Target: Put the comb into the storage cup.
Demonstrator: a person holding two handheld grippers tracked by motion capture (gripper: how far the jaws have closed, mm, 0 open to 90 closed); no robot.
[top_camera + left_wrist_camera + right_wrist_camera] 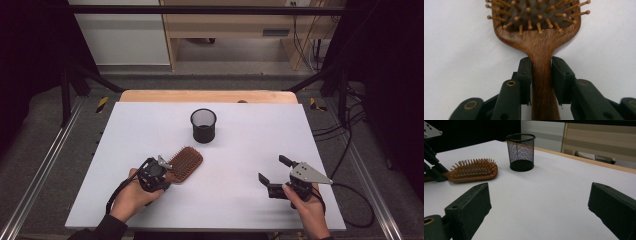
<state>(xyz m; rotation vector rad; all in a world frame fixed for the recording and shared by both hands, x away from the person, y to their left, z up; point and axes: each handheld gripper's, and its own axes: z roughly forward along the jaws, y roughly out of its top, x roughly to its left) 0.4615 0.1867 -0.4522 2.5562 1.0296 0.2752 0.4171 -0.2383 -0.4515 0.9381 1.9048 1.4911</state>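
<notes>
The left gripper (pixel 541 67) clamps the hairbrush (pixel 537 27) handle, near the mesh cup (pixel 203 125). The right gripper (pixel 276 171) hovers further from the cup, jaws wide apart.

The desk (pixel 125 200) has a pale, plain top sheet, with a strip of bare wood showing along its far edge. Two things lie directly on it. A black mesh cup (pixel 203 125) stands upright toward the far middle, open end up. A wooden hairbrush (pixel 185 163) lies flat, bristles up, on the near left, well apart from the cup, its handle pointing toward the near left corner.
</notes>
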